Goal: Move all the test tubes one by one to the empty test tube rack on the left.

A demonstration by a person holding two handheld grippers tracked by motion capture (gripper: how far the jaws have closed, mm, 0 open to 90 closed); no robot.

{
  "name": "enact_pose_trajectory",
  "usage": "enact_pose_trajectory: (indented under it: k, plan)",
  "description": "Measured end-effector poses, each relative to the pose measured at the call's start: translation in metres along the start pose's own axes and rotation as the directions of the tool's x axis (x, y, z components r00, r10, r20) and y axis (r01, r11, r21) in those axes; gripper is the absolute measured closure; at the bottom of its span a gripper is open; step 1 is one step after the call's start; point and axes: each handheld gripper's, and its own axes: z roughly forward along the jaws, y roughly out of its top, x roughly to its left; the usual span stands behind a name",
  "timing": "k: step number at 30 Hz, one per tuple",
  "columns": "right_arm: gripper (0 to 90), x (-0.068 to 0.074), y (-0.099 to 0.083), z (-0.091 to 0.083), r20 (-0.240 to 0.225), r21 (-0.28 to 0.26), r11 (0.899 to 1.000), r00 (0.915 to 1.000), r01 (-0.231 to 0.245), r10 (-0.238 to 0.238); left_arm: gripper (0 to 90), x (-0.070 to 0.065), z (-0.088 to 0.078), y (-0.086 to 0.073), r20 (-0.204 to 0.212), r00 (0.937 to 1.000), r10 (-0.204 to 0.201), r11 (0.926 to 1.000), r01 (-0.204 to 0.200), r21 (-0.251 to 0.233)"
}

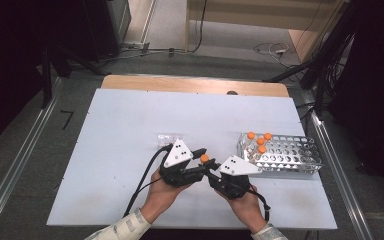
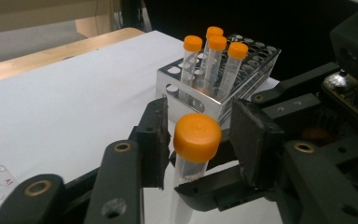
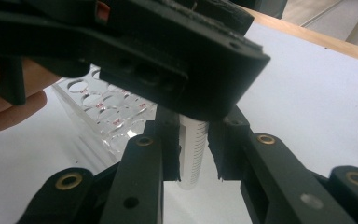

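A clear tube with an orange cap (image 1: 204, 158) stands upright between the two grippers near the front middle of the white board (image 1: 130, 125). My right gripper (image 3: 194, 158) is shut on the tube's graduated body (image 3: 193, 144). In the left gripper view the orange cap (image 2: 197, 137) sits between the pads of my left gripper (image 2: 200, 140). The left pad is against the cap and a narrow gap shows at the right pad (image 2: 249, 135). From above, the left gripper (image 1: 201, 161) and the right gripper (image 1: 211, 168) meet tip to tip.
A clear tube rack (image 1: 292, 167) stands at the right with several orange-capped tubes (image 1: 258, 140) in its near-left holes, seen also as the rack (image 2: 186, 100) behind the jaws. A small clear plastic item (image 1: 169, 137) lies behind the left gripper. A wooden table edge (image 1: 195, 84) runs along the back.
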Motion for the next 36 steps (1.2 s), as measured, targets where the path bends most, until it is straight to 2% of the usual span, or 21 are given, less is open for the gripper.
enact_pose_trajectory:
  k: [6,7,14,15,16,20,22,32,34,36]
  plan:
    - [72.4,-0.002,0.000,-0.002,0.003,-0.009,1.000,1.0000,-0.007,0.007,63.1,0.000,0.002,-0.002,0.001,1.0000,0.007,0.9999,-0.007,0.008]
    - [72.4,-0.002,-0.001,-0.003,0.006,-0.009,1.000,0.9999,-0.011,0.011,68.5,0.000,0.002,-0.002,-0.002,0.9999,0.011,0.9999,-0.011,0.010]
    - [71.2,-0.004,-0.002,-0.004,0.003,-0.010,1.000,0.9996,-0.028,0.028,69.9,0.001,0.004,-0.001,0.005,0.9999,0.010,0.9999,-0.010,0.007]
    - [61.3,-0.005,-0.003,-0.005,-0.005,-0.012,0.999,0.9994,-0.035,0.035,70.2,0.003,0.002,0.000,0.000,1.0000,0.003,1.0000,-0.003,-0.006]
    - [61.3,-0.005,-0.003,-0.005,-0.005,-0.012,0.999,0.9994,-0.035,0.035,70.2,0.003,0.002,0.000,0.000,1.0000,0.003,1.0000,-0.003,-0.006]
    - [41.5,-0.008,-0.004,-0.007,-0.001,-0.009,0.999,0.9992,-0.041,0.041,70.3,0.013,-0.007,0.007,-0.009,0.9996,-0.025,0.9992,0.025,-0.031]
    - [36.2,-0.009,-0.005,-0.008,0.009,-0.011,0.999,0.9987,-0.051,0.051,70.3,0.020,-0.013,0.010,-0.018,0.9990,-0.041,0.9982,0.040,-0.045]
    - [33.1,-0.012,-0.009,-0.010,0.036,-0.005,0.998,0.9973,-0.064,0.064,70.3,0.051,-0.037,0.024,-0.068,0.9928,-0.099,0.9906,0.092,-0.101]
    - [33.1,-0.012,-0.010,-0.010,0.039,0.000,0.998,0.9972,-0.064,0.064,70.3,0.058,-0.041,0.025,-0.087,0.9907,-0.105,0.9895,0.095,-0.109]
    - [33.0,-0.012,-0.011,-0.010,0.044,0.006,0.998,0.9968,-0.068,0.067,70.4,0.066,-0.044,0.026,-0.125,0.9867,-0.103,0.9893,0.089,-0.116]
